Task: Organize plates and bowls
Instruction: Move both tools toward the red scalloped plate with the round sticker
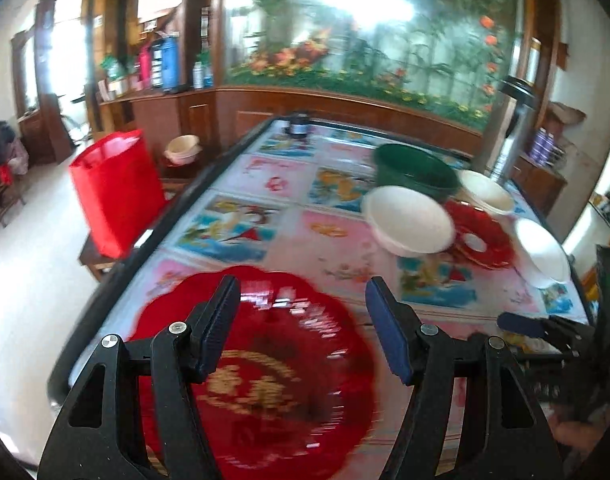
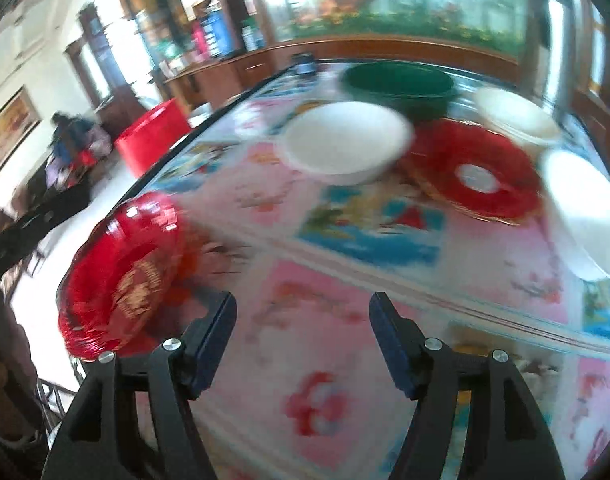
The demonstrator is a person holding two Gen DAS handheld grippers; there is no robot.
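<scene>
A red scalloped plate (image 1: 273, 364) with gold lettering lies at the table's near left corner, just under and beyond my open, empty left gripper (image 1: 303, 300). It also shows in the right wrist view (image 2: 121, 276). My right gripper (image 2: 303, 316) is open and empty above the table's pink cover. Its side shows at the right edge of the left wrist view (image 1: 517, 322). Farther back stand a white bowl (image 1: 409, 220), a second red plate (image 1: 481, 236), a green basin (image 1: 415, 172) and two more white bowls (image 1: 487, 192) (image 1: 543, 252).
The table (image 1: 245, 176) has a colourful picture cover and a dark rim. A red bag (image 1: 113, 192) stands on a stool by its left edge. A dark jar (image 1: 297, 124) sits at the far end. A wooden counter runs along the wall.
</scene>
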